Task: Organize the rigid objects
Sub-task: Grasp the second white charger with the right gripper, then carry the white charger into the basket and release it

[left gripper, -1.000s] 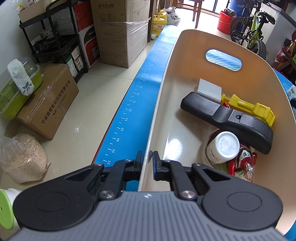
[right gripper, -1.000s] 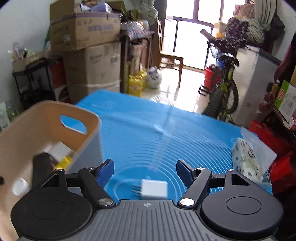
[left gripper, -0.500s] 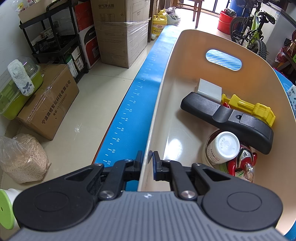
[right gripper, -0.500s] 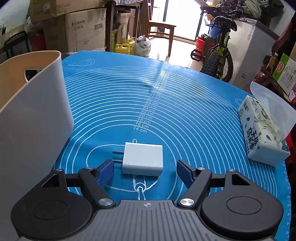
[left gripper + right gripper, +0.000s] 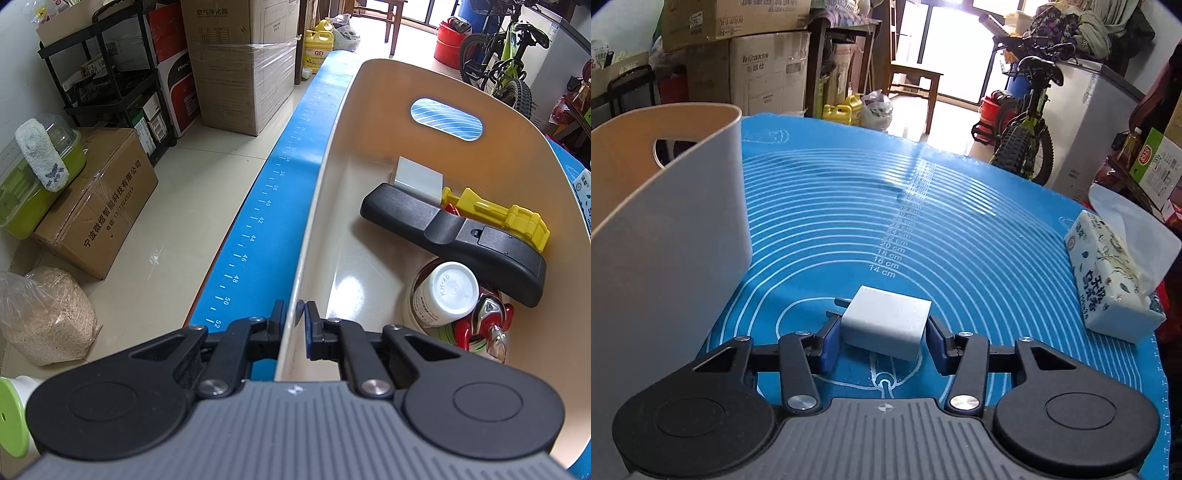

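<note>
The right gripper has its jaws clamped on the flat sides of the light, stiff, smooth white plug charger on the worktop mat, while the left gripper pinches the bin's rim.

A white plug-in charger lay on the blue mat, its prongs pointing left toward the beige bin. The bin stood at the mat's left side, oval, with a cut-out handle slot in its end wall. Inside it lay a long black remote-like handset across a yellow toy, a small white block, a white-capped bottle and a red figure.
</note>
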### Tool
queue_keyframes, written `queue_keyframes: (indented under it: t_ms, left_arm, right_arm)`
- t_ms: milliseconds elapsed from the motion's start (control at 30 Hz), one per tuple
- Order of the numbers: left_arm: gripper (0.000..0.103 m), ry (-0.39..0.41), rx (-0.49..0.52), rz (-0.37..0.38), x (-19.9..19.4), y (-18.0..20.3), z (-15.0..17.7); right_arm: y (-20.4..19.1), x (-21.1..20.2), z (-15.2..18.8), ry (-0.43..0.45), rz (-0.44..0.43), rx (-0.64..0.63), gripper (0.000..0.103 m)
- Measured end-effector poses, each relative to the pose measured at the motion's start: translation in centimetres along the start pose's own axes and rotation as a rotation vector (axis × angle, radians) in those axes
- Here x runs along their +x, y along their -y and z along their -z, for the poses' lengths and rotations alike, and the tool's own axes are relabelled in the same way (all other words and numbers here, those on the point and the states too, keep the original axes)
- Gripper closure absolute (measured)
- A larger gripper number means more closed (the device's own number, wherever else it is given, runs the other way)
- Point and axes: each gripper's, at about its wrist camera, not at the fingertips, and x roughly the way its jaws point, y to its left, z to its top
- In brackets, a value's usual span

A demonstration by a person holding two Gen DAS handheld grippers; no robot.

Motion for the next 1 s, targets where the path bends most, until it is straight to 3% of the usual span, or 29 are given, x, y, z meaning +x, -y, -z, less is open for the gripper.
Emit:
queue_keyframes:
  t_ms: [433, 767, 1000]
  left_arm:
    - [0.091, 0.0, 0.0, 0.001, 0.0, 0.0, 0.0]
    - [0.091, 0.0, 0.0, 0.0, 0.0, 0.0, 0.0]
    - [0.091, 0.0, 0.0, 0.0, 0.0, 0.0, 0.0]
  right_arm:
    - [0.6, -5.3, -0.6, 0.126, -0.018, 0.041, 0.05]
    - [-3.0, -11.2, -4.1, 0.273, -0.134, -0.035, 0.05]
    - [-7.3, -12.4, -6.0, 0.278, -0.2, -0.111, 0.05]
